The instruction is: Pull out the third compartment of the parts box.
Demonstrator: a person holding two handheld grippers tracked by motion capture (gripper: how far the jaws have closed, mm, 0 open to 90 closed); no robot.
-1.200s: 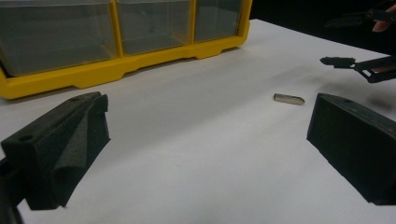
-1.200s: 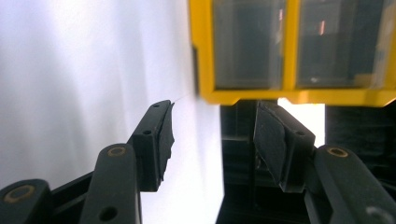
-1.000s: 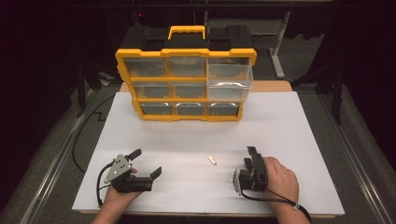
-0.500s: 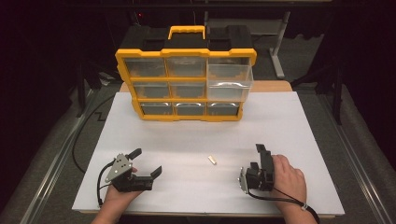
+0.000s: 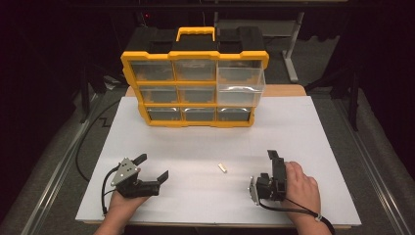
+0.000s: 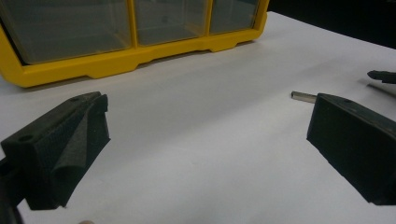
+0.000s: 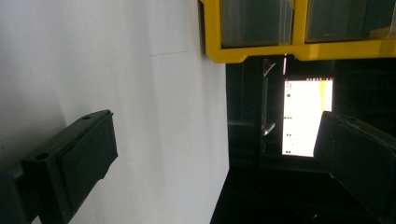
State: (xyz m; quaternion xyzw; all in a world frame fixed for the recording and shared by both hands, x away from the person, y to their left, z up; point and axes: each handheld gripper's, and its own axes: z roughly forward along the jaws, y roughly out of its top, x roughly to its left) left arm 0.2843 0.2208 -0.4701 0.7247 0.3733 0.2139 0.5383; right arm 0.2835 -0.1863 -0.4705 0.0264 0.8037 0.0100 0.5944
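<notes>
Left gripper (image 5: 150, 167), lying on the white table sheet (image 5: 195, 147), jaws spread apart with nothing between them. Right gripper (image 5: 272, 164), turned on its side, jaws just opened wide and empty. The small metal pin (image 5: 223, 168) lies on the sheet between the two grippers, apart from both, nearer the right one. Beyond the grippers stands the yellow drawer organizer (image 5: 195, 90).

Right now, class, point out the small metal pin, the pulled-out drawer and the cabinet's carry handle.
Small metal pin (image 5: 223, 168): high view, its middle, on the white sheet.
Pulled-out drawer (image 5: 241, 87): high view, its clear front wall.
Carry handle (image 5: 195, 32): high view, its yellow top bar.
</notes>
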